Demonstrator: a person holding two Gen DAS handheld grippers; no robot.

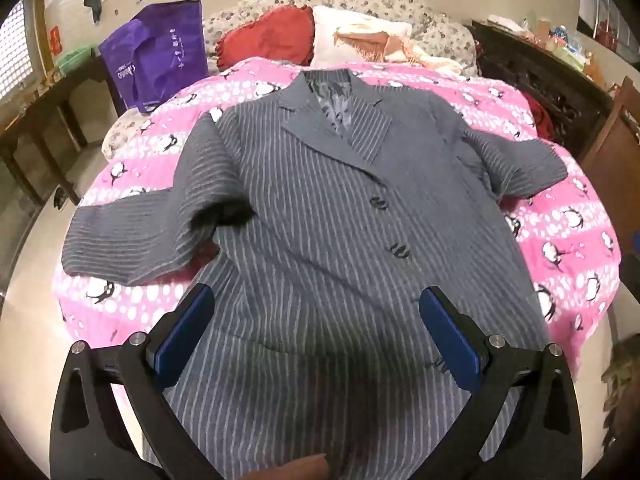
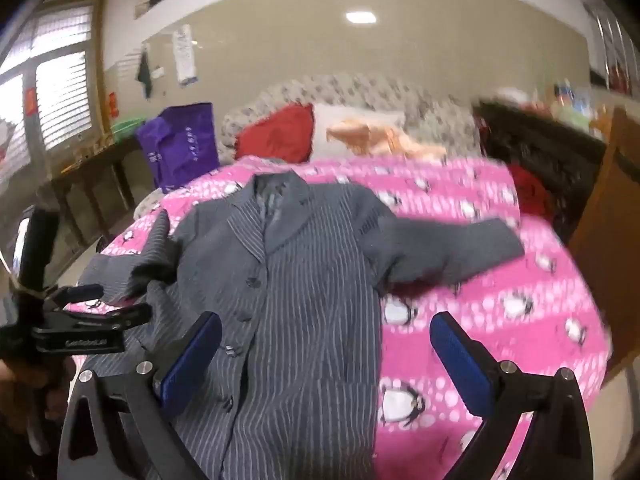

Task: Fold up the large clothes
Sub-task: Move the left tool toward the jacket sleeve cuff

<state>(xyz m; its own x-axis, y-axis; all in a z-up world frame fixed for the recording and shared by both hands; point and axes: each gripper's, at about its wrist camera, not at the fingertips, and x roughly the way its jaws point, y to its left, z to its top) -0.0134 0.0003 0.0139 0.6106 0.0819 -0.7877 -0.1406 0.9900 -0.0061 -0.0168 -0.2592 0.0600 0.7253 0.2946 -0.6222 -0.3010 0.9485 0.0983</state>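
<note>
A grey pinstriped jacket (image 1: 320, 208) lies face up on a pink penguin-print bedspread (image 1: 560, 232), collar at the far end, both sleeves spread out sideways. My left gripper (image 1: 318, 304) is open and empty, hovering over the jacket's lower front. In the right wrist view the jacket (image 2: 304, 288) lies left of centre. My right gripper (image 2: 326, 332) is open and empty above the jacket's right edge and the bedspread (image 2: 500, 312). The left gripper (image 2: 80, 304) shows there at the left, over the left sleeve.
A red cushion (image 1: 268, 38) and a white pillow (image 1: 352, 36) lie at the head of the bed. A purple bag (image 1: 160, 52) stands at its far left by a dark wooden table (image 1: 36, 120). A dark carved cabinet (image 1: 540, 68) stands at the right.
</note>
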